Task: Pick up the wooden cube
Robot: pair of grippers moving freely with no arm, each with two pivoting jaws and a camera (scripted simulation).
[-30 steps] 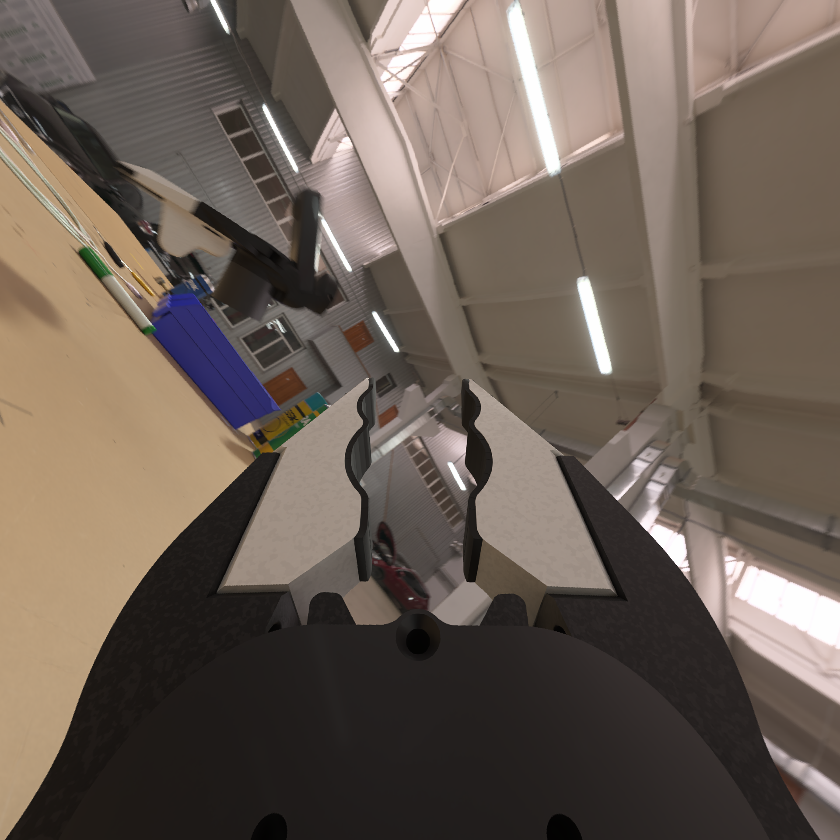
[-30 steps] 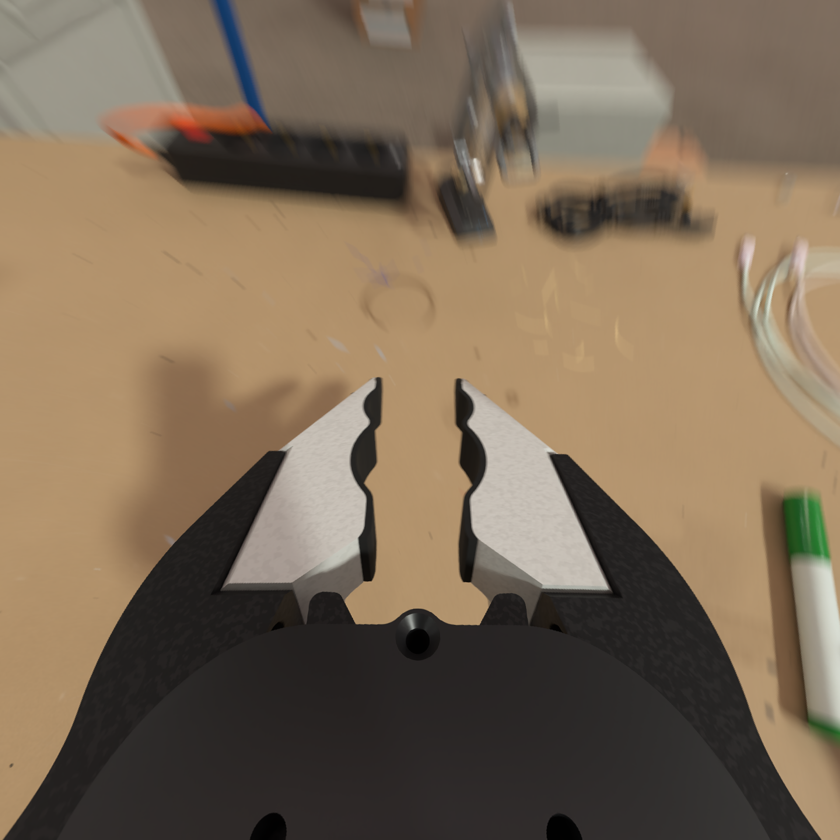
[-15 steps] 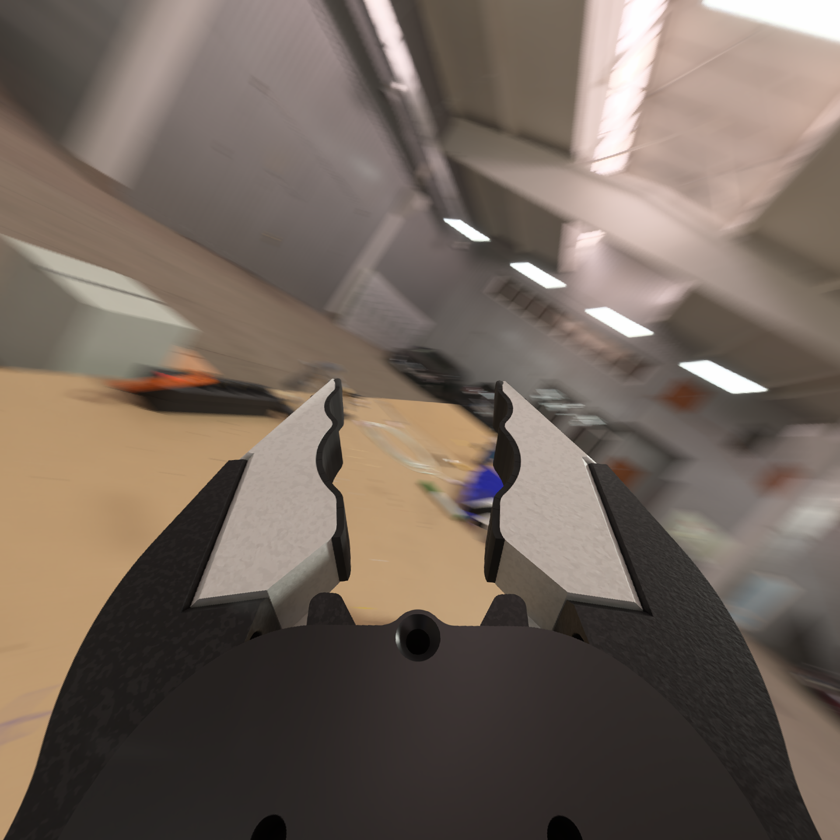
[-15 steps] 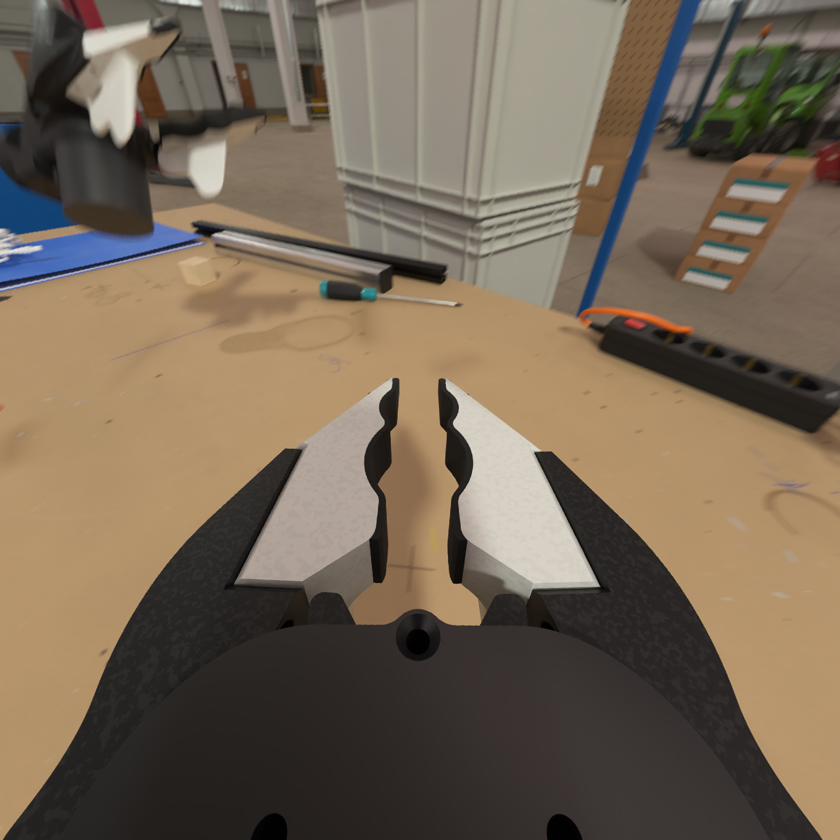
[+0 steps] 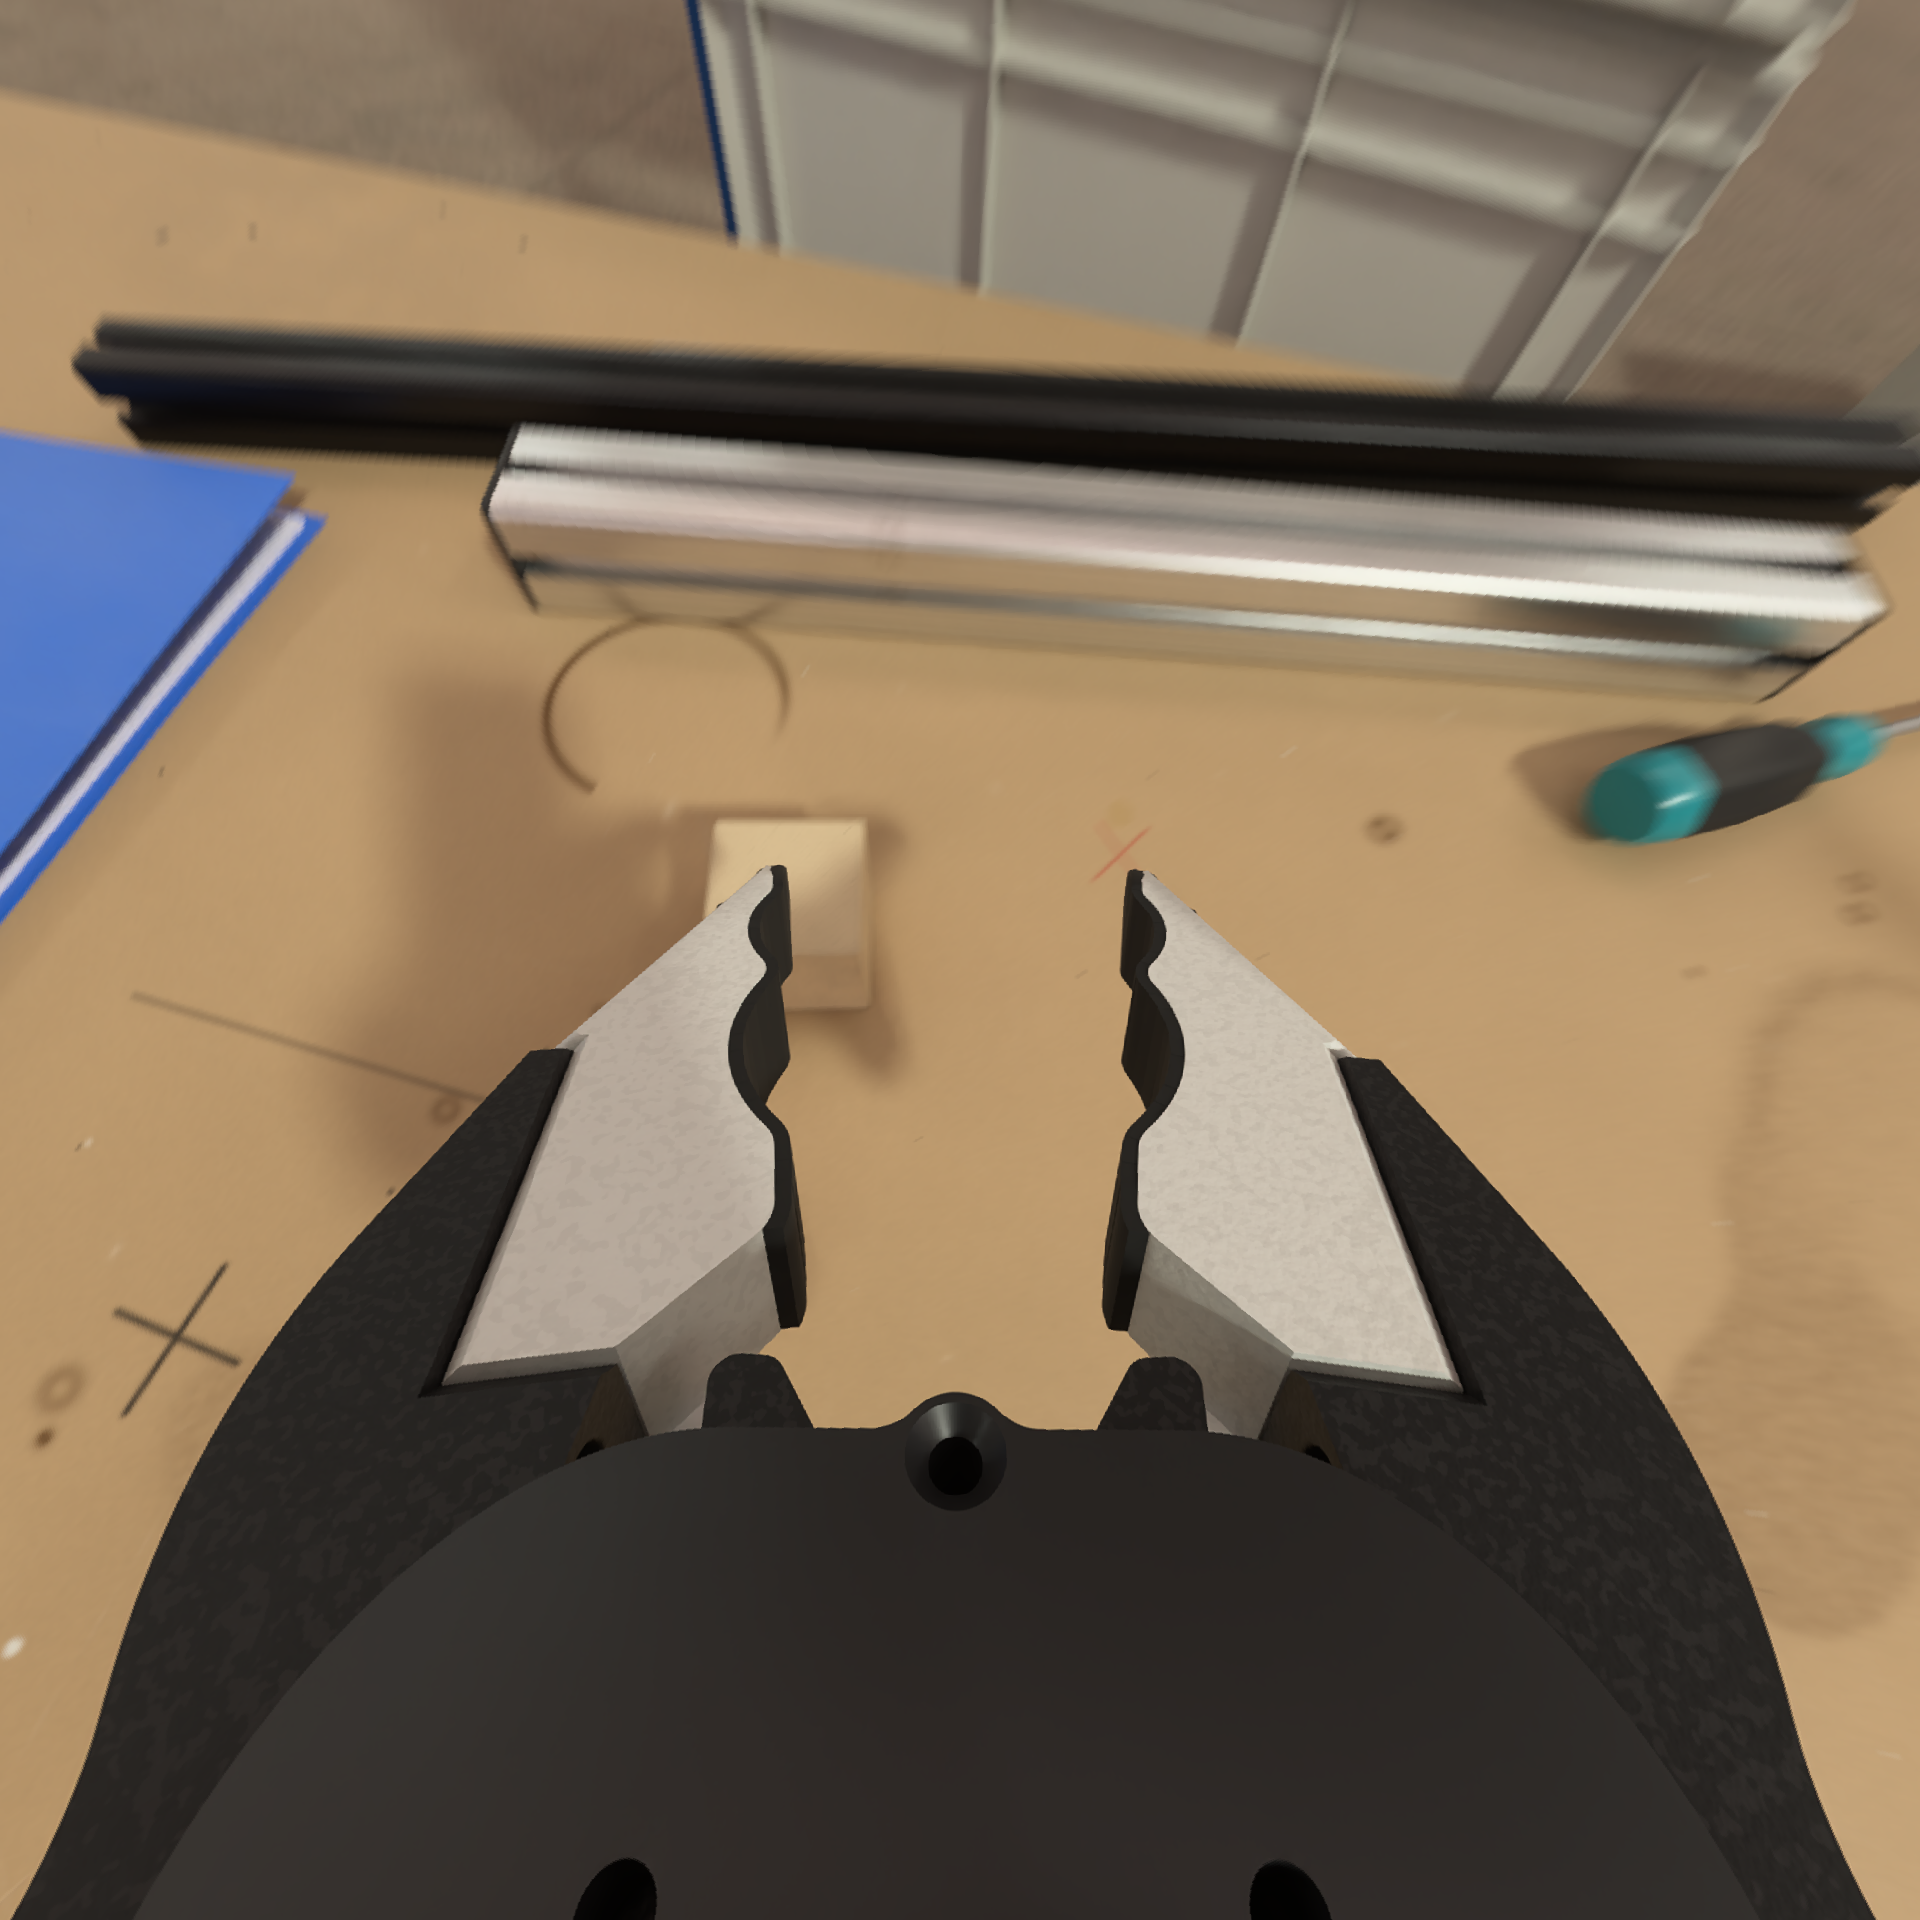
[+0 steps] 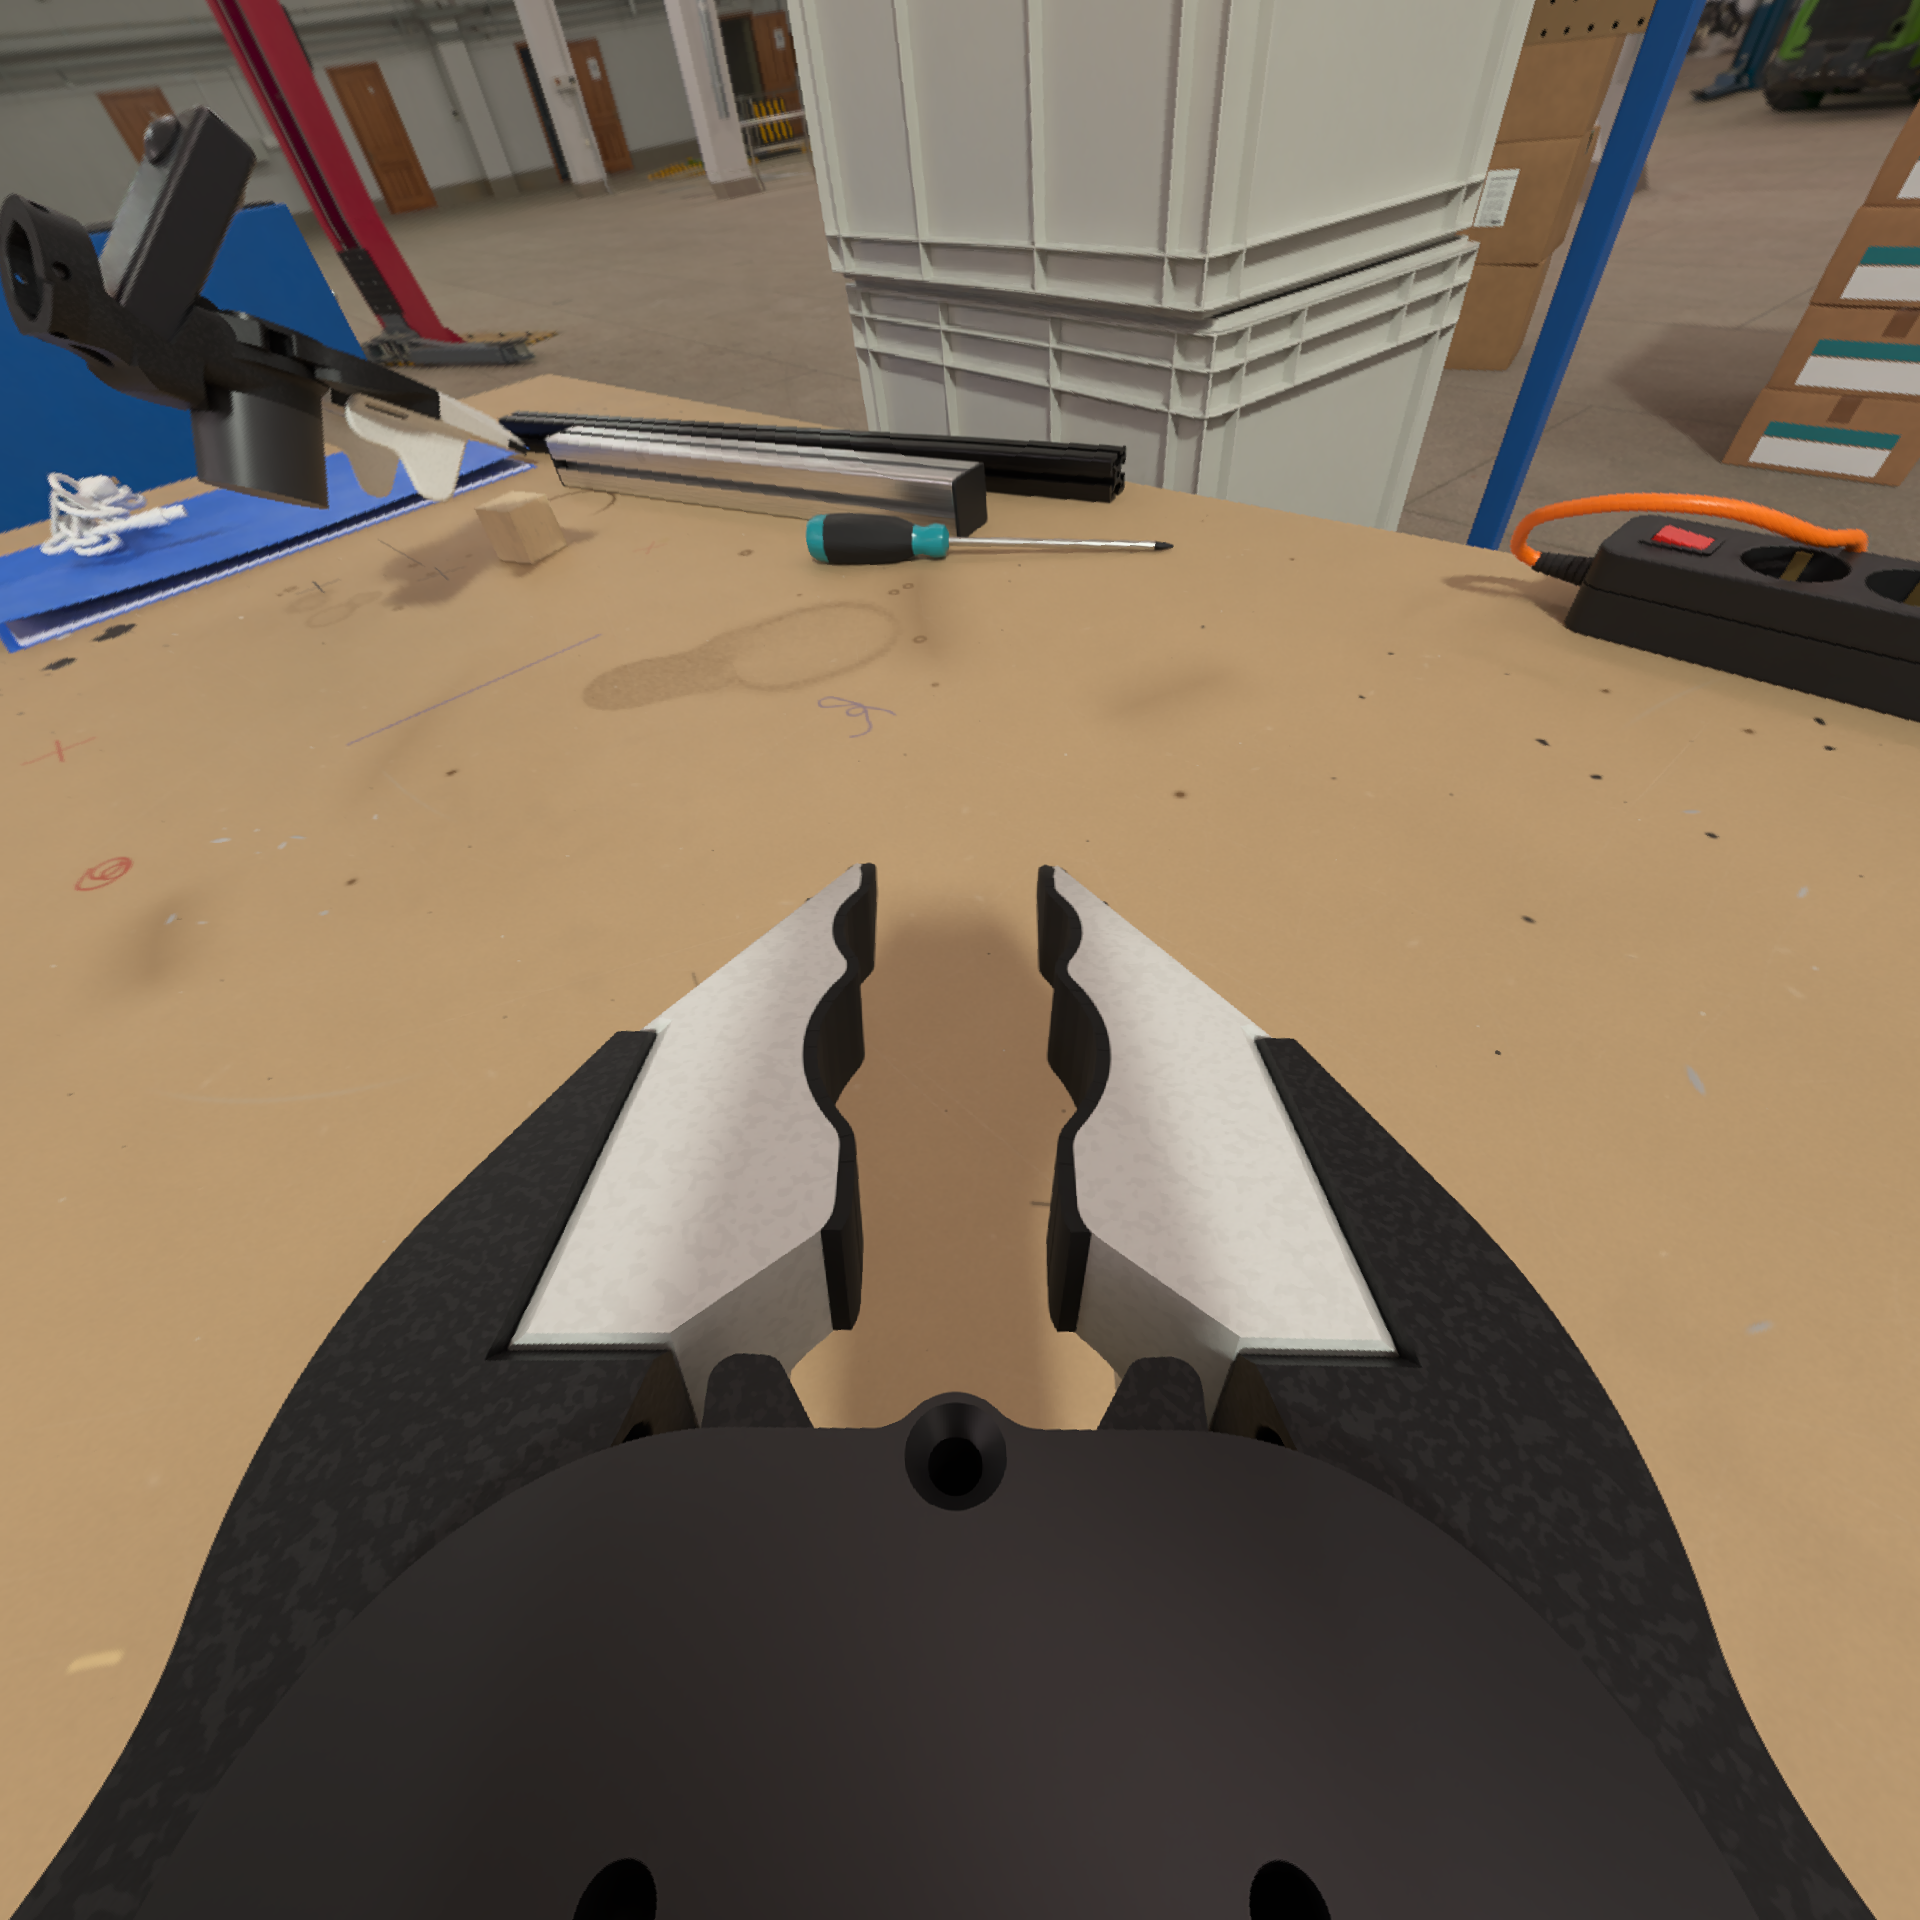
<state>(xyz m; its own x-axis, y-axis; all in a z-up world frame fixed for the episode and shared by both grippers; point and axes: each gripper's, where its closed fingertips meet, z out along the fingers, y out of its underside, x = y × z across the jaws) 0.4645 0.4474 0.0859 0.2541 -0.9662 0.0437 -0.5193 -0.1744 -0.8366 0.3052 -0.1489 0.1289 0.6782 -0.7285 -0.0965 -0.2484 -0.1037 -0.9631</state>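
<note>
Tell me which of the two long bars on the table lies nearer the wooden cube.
The shiny silver bar. It lies just beyond the wooden cube, while the black bar sits behind the silver one, closer to the table's far edge.

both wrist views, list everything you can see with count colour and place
wooden cube: 1, pale wood, tabletop, partly behind left finger
aluminium profile: 1, silver, beyond cube
black profile: 1, black, behind silver one
screwdriver: 1, teal-black handle, right of cube
blue folder: 1, blue, table's left edge
white string bundle: 1, white, on folder
power strip: 1, black, orange cable, far right
crates: stacked, grey, behind table
cardboard boxes: several, brown, background right
left hand-held gripper: open, above cube
right hand-held gripper: open, over bare table
</note>
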